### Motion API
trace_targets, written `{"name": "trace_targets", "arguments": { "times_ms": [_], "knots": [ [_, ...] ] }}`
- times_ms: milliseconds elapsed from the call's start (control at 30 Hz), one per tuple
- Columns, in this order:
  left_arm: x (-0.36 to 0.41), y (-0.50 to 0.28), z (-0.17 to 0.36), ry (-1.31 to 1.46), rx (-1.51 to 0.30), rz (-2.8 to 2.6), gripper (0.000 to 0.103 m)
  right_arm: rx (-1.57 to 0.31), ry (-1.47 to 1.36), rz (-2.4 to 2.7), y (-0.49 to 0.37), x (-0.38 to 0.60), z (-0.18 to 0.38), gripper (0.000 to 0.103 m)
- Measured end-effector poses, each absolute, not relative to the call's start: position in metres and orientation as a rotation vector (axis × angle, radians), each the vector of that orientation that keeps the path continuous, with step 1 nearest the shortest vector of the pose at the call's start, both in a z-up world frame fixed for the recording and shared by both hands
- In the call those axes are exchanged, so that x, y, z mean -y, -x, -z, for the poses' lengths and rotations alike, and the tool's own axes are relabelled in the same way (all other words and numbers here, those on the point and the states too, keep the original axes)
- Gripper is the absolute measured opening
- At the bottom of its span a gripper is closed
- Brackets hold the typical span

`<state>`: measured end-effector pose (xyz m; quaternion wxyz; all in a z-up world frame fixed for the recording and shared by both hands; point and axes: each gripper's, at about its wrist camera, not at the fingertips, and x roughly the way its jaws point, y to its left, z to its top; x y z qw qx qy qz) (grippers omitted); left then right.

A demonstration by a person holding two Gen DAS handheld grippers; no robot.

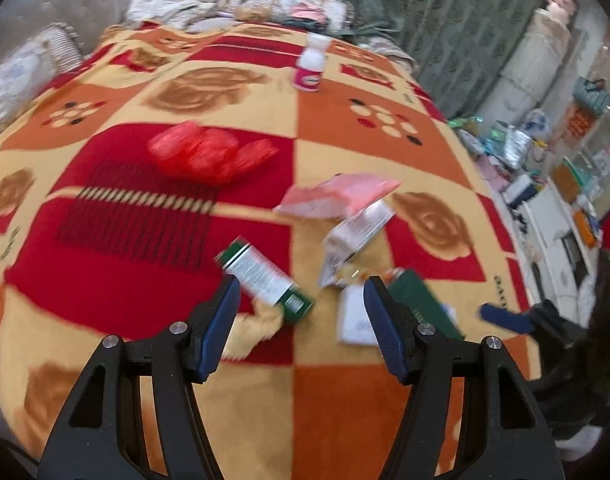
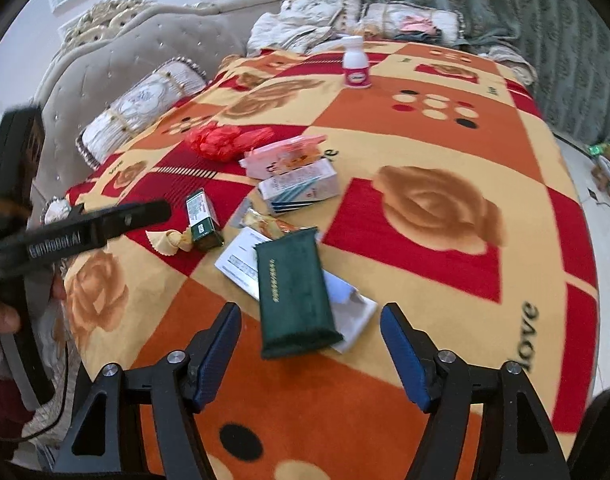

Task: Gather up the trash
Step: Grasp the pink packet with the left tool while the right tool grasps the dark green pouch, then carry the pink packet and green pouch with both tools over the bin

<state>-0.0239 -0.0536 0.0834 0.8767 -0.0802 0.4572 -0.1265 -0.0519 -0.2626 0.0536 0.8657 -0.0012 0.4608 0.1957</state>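
Note:
Trash lies scattered on a patterned blanket (image 2: 425, 220). A dark green wallet-like case (image 2: 295, 292) rests on white paper (image 2: 355, 316) just ahead of my right gripper (image 2: 311, 312), which is open and touches nothing. Farther off are a green-and-white box (image 2: 203, 220), a yellow wrapper (image 2: 169, 242), a white carton (image 2: 301, 188), a pink packet (image 2: 281, 156), a red plastic bag (image 2: 225, 142) and a white bottle (image 2: 355, 64). My left gripper (image 1: 302, 284) hangs open over the blanket, with the green-and-white box (image 1: 265, 280) by its left fingertip.
A padded grey headboard (image 2: 153, 48) and a roll pillow (image 2: 141, 108) line the left side. Pillows and folded cloth (image 2: 305, 24) sit at the far end before green curtains (image 2: 505, 12). The floor beside the bed's right edge is cluttered with boxes and bags (image 1: 545, 184).

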Motion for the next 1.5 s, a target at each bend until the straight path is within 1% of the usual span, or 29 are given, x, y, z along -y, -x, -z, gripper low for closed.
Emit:
{"name": "trace_targets", "arguments": {
  "times_ms": [233,433,533,600,633,667,700,733,767,800,933,1200,1500],
  "knots": [
    [0.089,-0.016,-0.089,0.093,-0.927,0.364,0.063,-0.999,0.018,-0.405,0.037,0.255,-0.037,0.071],
    [0.120,-0.047,-0.076,-0.057,-0.935,0.313,0.063,-0.997,0.019,-0.402,0.031,0.256,-0.035,0.071],
    [0.118,-0.060,-0.066,-0.047,-0.968,0.309,0.062,-0.996,0.022,-0.404,0.027,0.253,-0.033,0.071],
    [0.110,-0.066,-0.059,0.026,-1.015,0.337,0.040,-0.995,0.025,-0.410,0.026,0.250,-0.030,0.071],
    [0.109,-0.067,-0.058,0.040,-1.030,0.339,0.020,-0.994,0.028,-0.413,0.025,0.249,-0.029,0.071],
    [0.105,-0.068,-0.056,0.052,-1.047,0.335,0.015,-0.994,0.029,-0.421,0.024,0.247,-0.027,0.071],
    [0.101,-0.066,-0.056,0.061,-1.044,0.329,0.015,-0.994,0.033,-0.426,0.024,0.246,-0.026,0.063],
    [0.099,-0.064,-0.057,0.067,-1.038,0.327,0.012,-0.989,0.046,-0.424,0.025,0.244,-0.025,0.059],
    [0.093,-0.061,-0.060,0.085,-1.032,0.328,0.011,-0.978,0.055,-0.419,0.026,0.243,-0.026,0.054],
    [0.089,-0.058,-0.063,0.102,-1.028,0.334,0.011,-0.972,0.054,-0.420,0.026,0.244,-0.027,0.046],
    [0.078,-0.046,-0.078,0.153,-0.998,0.362,0.010,-0.970,0.040,-0.428,0.032,0.251,-0.030,0.040],
    [0.076,-0.012,-0.107,0.220,-0.970,0.435,0.010,-0.942,0.016,-0.424,0.055,0.268,-0.043,0.039],
    [0.111,0.030,-0.116,0.224,-0.970,0.536,0.010,-0.913,-0.031,-0.366,0.084,0.303,-0.055,0.039]
  ]
}}
